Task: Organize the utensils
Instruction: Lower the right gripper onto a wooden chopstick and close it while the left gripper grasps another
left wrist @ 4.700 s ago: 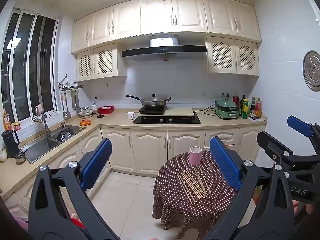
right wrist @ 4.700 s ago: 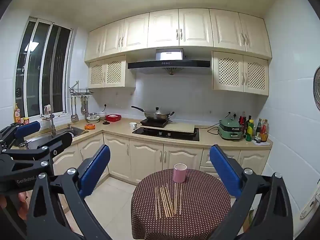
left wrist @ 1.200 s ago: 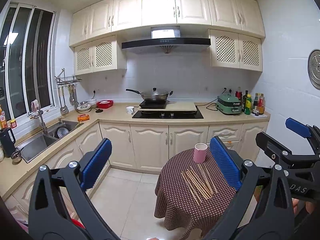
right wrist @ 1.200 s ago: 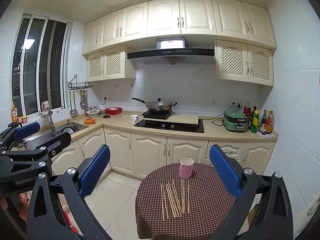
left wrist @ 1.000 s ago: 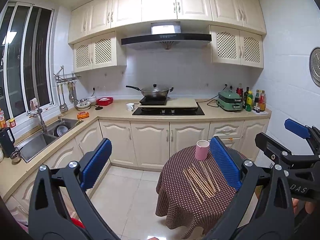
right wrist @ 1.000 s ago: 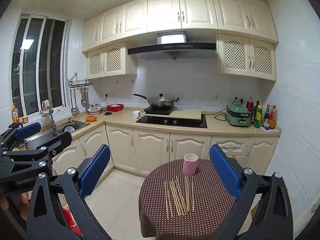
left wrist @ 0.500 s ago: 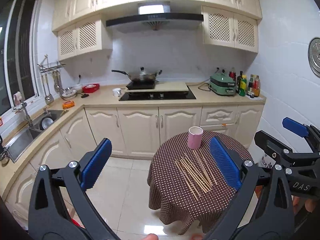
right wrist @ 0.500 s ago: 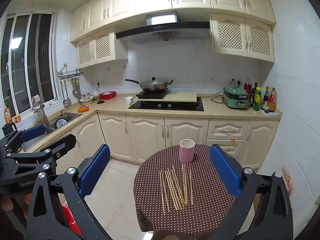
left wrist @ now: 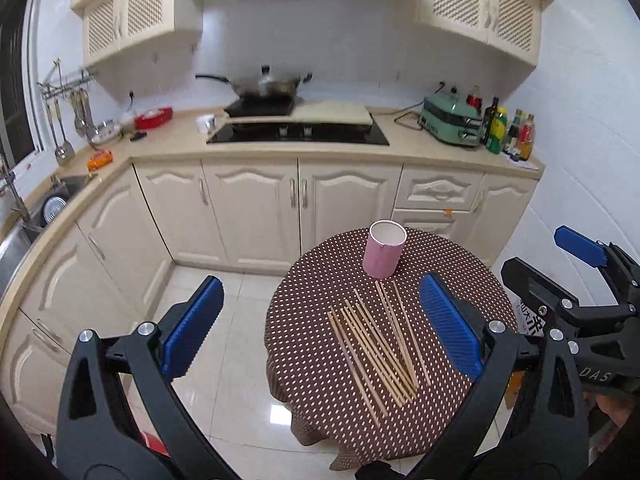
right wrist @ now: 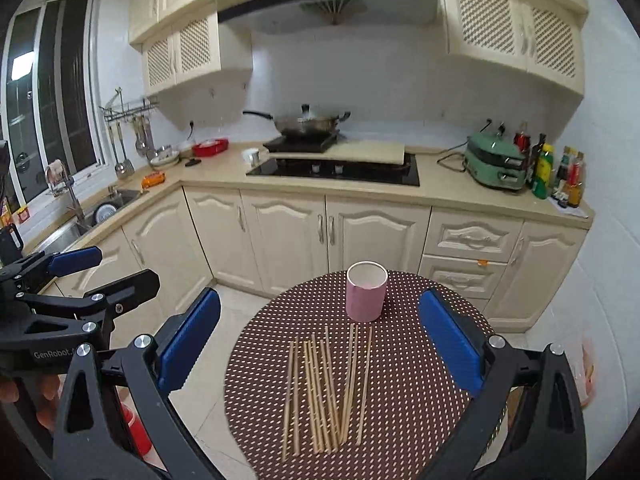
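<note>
Both views tipped down; chopsticks (right wrist: 326,390) lie lengthwise pointing at cup (right wrist: 366,297)

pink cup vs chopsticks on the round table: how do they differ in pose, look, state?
Pose: the pink cup stands upright; the chopsticks lie flat, loosely fanned. Look: the cup is a short wide cylinder; the chopsticks are thin pale wooden rods. State: the cup looks empty; no chopstick is in it. Shared: both rest on the dotted brown tablecloth, with neither gripper touching them.
</note>
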`<control>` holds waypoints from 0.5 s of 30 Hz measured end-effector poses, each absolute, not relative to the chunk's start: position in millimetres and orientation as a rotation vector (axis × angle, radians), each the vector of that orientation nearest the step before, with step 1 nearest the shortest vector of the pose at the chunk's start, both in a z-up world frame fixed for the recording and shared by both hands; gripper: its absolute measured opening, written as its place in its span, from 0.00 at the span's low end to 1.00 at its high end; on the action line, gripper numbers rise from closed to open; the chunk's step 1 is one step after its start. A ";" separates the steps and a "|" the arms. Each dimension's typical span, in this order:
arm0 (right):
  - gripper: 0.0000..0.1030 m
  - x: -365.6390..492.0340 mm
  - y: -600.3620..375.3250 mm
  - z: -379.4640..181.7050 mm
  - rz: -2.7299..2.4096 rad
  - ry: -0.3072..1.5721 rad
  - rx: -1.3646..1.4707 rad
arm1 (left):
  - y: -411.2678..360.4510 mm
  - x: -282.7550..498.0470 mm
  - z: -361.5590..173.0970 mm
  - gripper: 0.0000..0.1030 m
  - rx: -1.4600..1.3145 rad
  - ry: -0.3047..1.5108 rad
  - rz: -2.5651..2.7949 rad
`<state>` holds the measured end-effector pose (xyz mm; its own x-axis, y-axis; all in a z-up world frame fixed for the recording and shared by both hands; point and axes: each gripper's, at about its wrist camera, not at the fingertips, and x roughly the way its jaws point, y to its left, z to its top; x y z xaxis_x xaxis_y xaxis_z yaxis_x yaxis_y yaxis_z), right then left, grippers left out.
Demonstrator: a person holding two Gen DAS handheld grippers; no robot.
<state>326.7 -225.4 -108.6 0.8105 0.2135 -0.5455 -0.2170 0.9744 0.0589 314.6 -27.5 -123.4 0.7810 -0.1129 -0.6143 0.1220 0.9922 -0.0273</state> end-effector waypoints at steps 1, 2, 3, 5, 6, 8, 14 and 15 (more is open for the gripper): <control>0.93 337.6 -228.3 -113.3 0.235 0.594 -0.009 | -30.3 322.8 -127.1 0.94 0.009 0.671 -0.127; 0.93 348.4 -231.2 -118.3 0.236 0.608 -0.011 | -34.1 336.8 -133.4 0.94 0.000 0.692 -0.125; 0.93 359.4 -234.6 -123.8 0.238 0.628 -0.009 | -36.3 345.4 -138.8 0.94 -0.005 0.710 -0.123; 0.93 380.2 -240.8 -134.9 0.243 0.666 0.002 | -40.1 363.3 -151.3 0.94 -0.016 0.747 -0.124; 0.93 390.4 -244.5 -142.9 0.248 0.692 0.010 | -41.7 374.0 -160.4 0.94 -0.019 0.777 -0.121; 0.92 407.5 -251.7 -157.8 0.253 0.735 0.030 | -44.0 391.0 -176.7 0.93 -0.027 0.821 -0.116; 0.77 452.0 -275.4 -207.5 0.253 0.894 0.123 | -48.4 442.2 -255.0 0.93 -0.069 1.049 -0.103; 0.75 459.5 -279.9 -220.1 0.255 0.938 0.140 | -48.7 448.1 -265.6 0.93 -0.077 1.074 -0.096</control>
